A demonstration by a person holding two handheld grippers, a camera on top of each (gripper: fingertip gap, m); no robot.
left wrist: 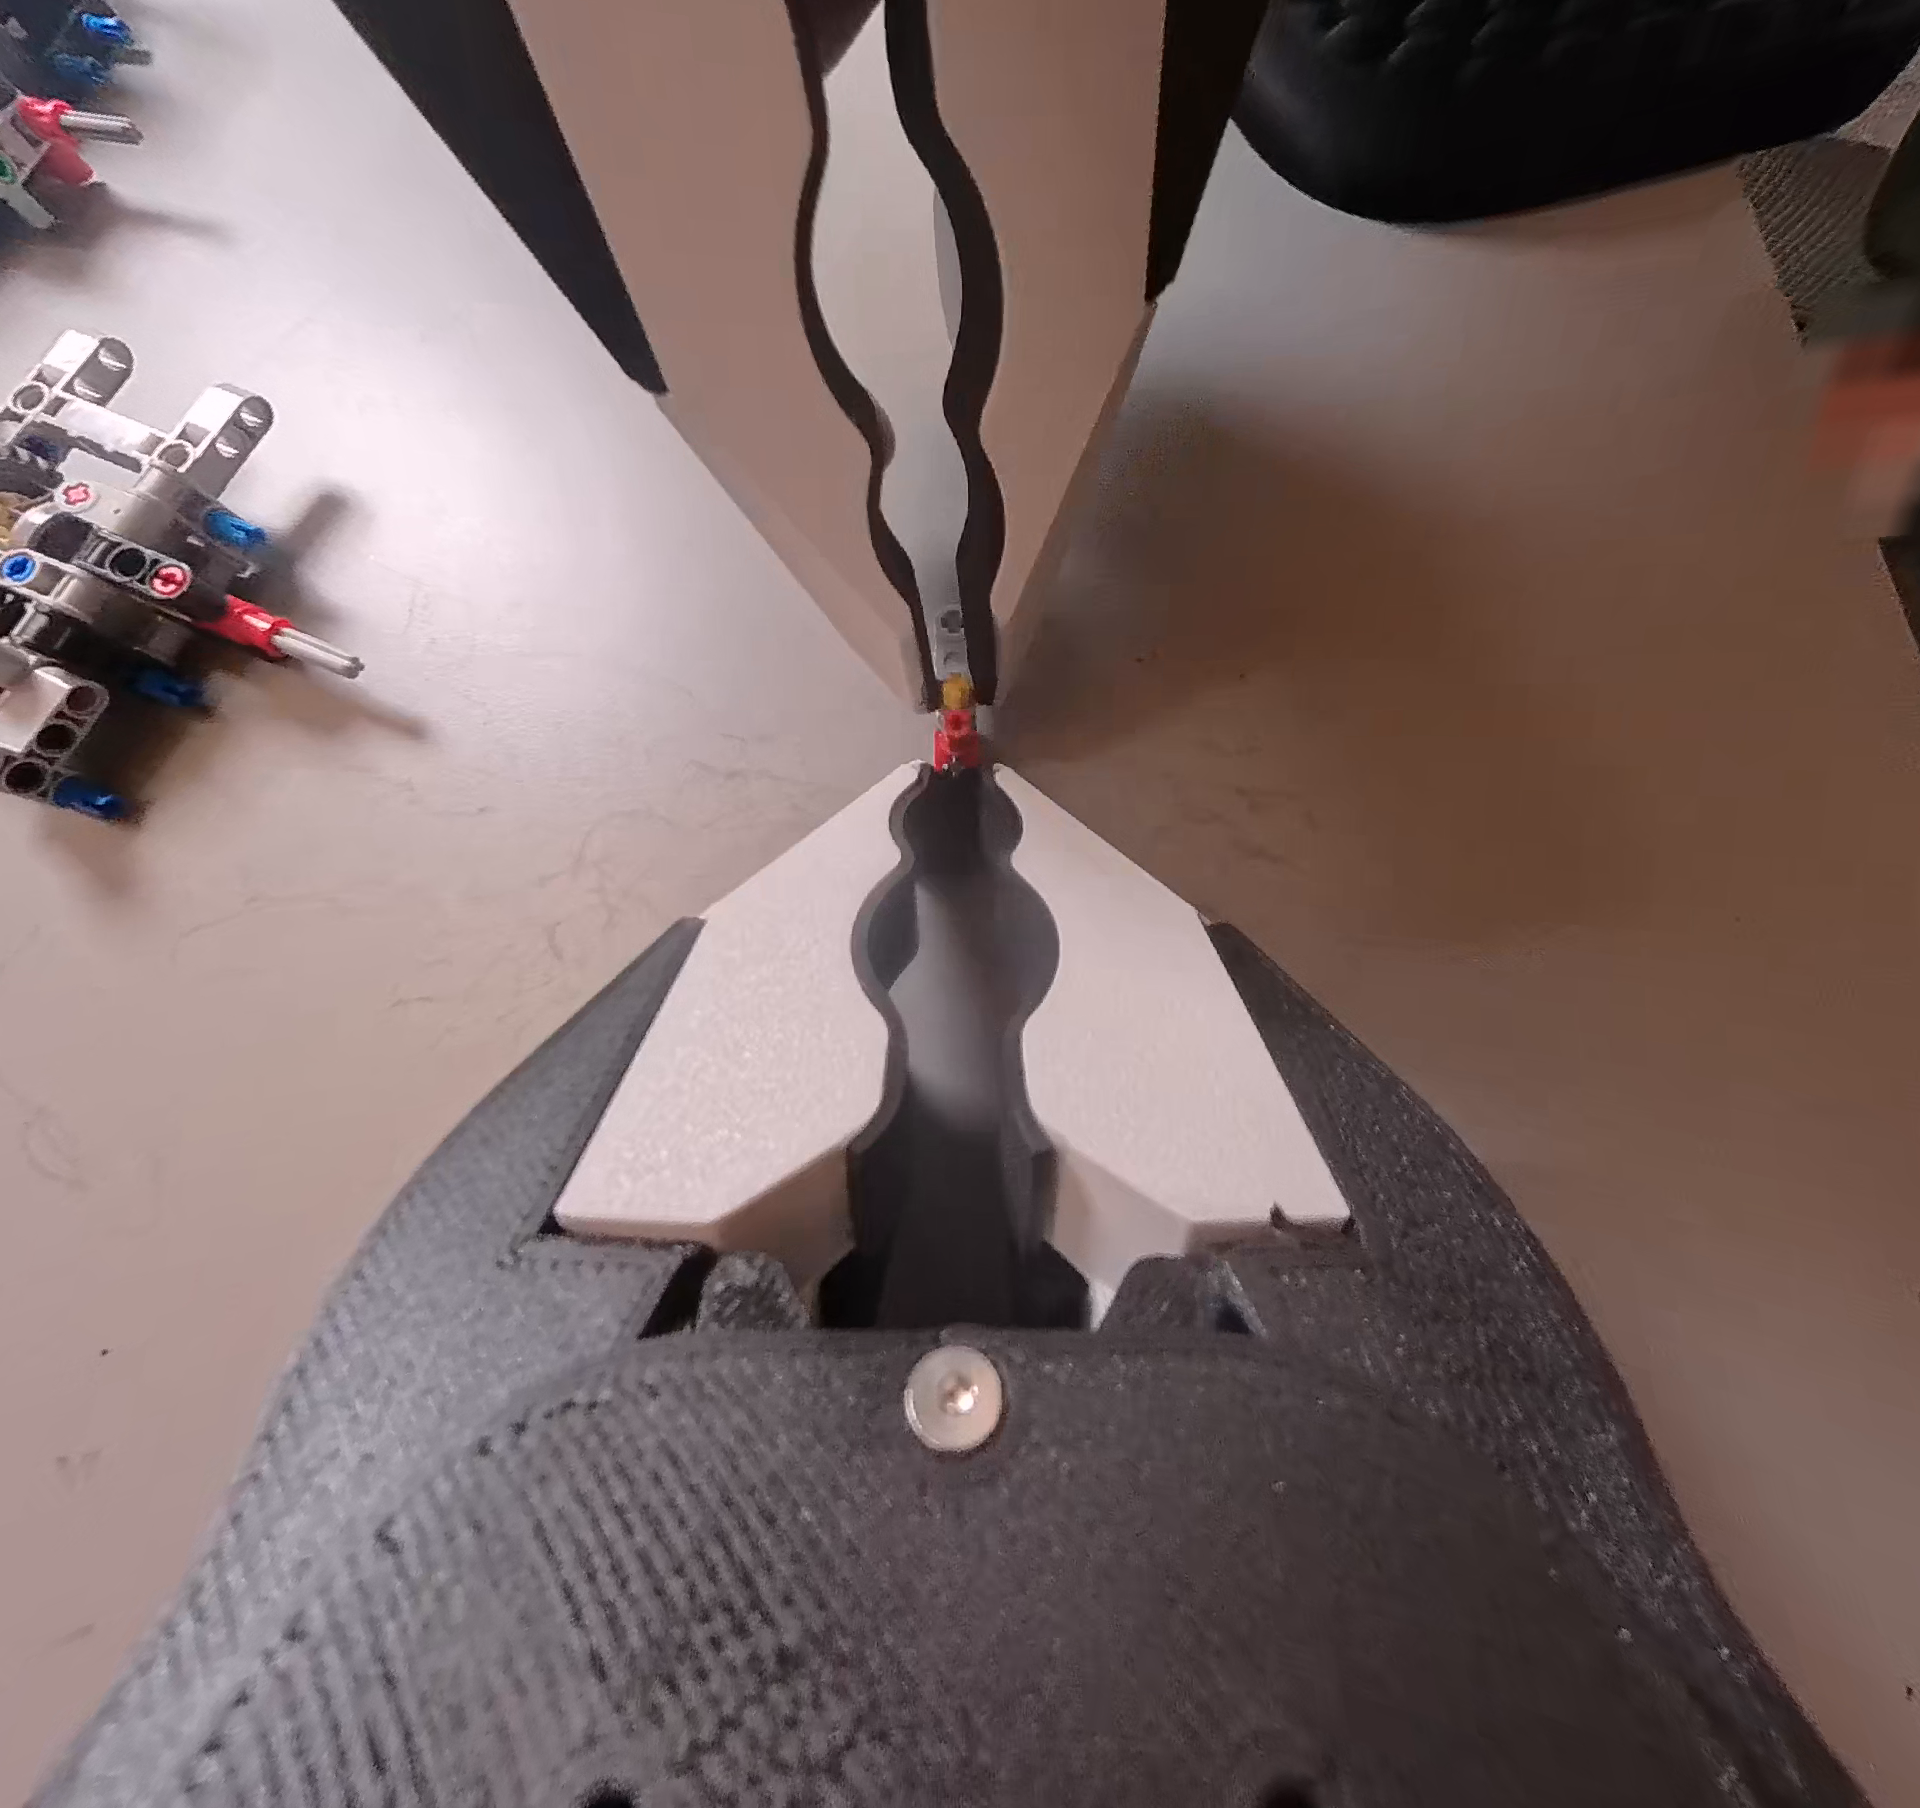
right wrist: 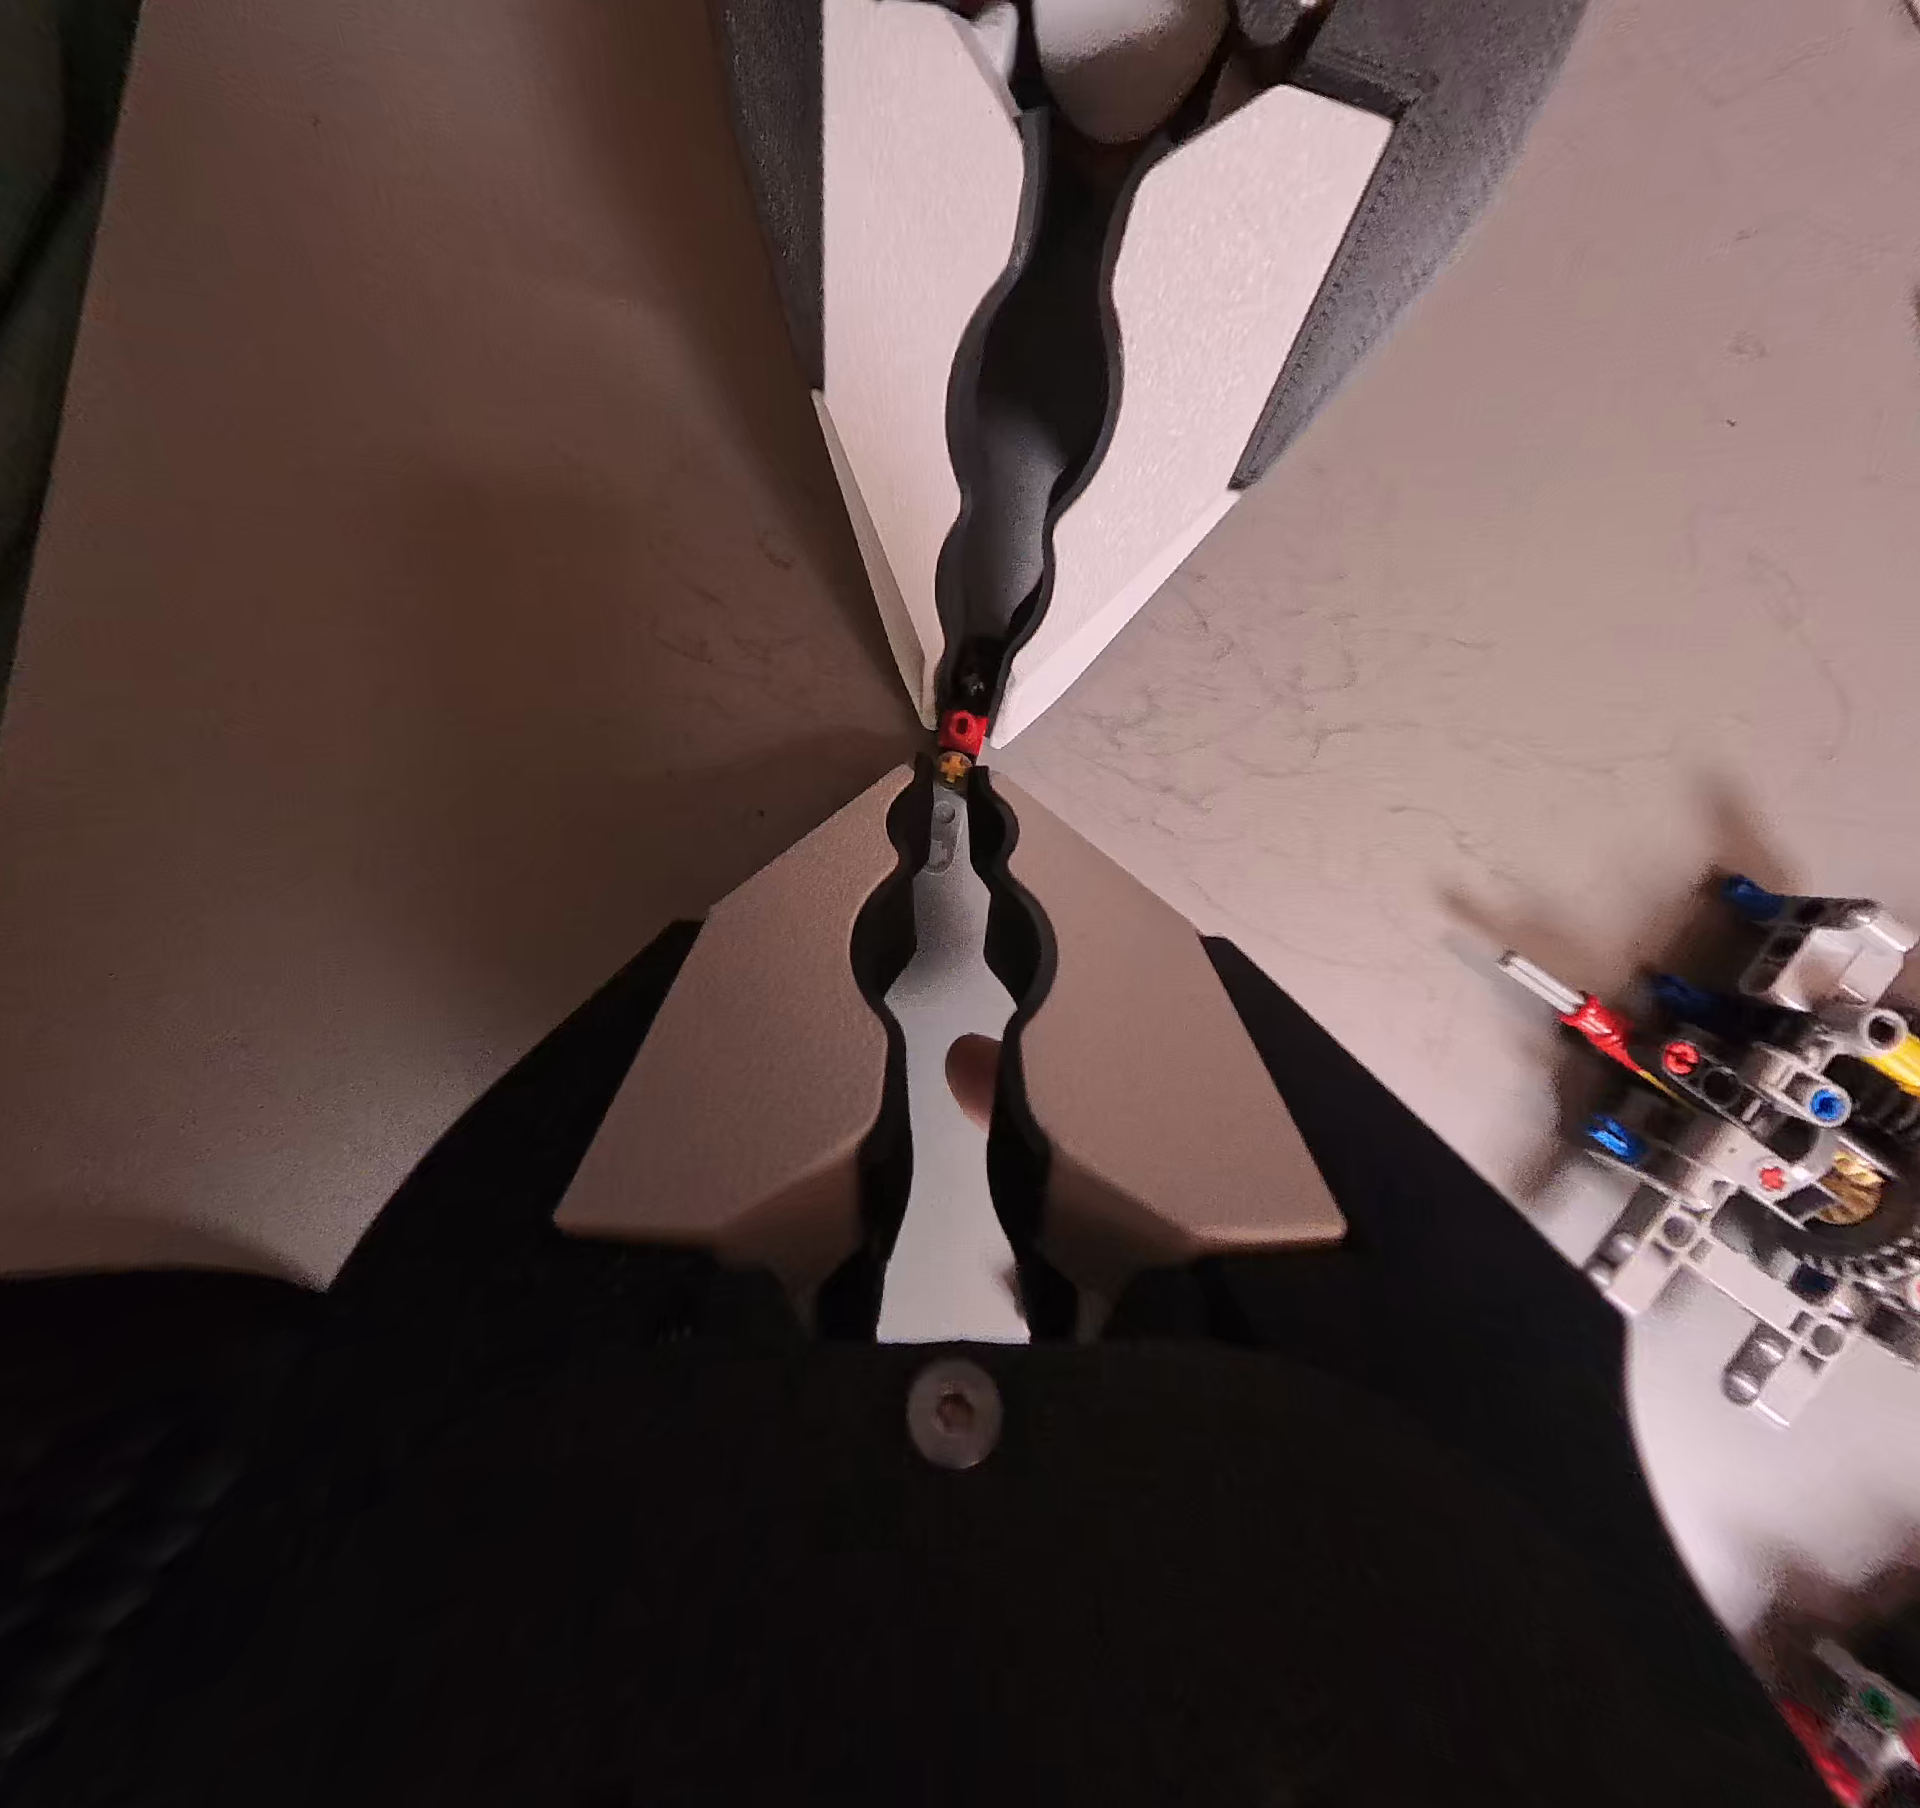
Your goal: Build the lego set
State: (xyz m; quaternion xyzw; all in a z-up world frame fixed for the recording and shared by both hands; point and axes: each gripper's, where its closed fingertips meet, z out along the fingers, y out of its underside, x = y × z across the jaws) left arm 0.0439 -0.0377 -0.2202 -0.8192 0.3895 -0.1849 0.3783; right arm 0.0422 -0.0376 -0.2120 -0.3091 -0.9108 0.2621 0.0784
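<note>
Two grippers meet tip to tip over my beige table (left wrist: 1455, 823). My left gripper (left wrist: 957, 769) pinches a small red plastic connector (left wrist: 956, 742). My right gripper (right wrist: 953, 769) clamps a grey holed beam (right wrist: 943, 839) tipped with a yellow pin (right wrist: 952, 767); no containers show.

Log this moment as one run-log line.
left hand-held gripper: shut on red connector | right hand-held gripper: shut on grey beam with yellow pin | tips meeting | brick assembly on table

A pale beige, faintly scuffed tabletop (left wrist: 582, 927) fills nearly all of both views, lit from above so soft shadows fall across it. Past its left edge in the right wrist view lies a dark green surface (right wrist: 52, 200).
</note>
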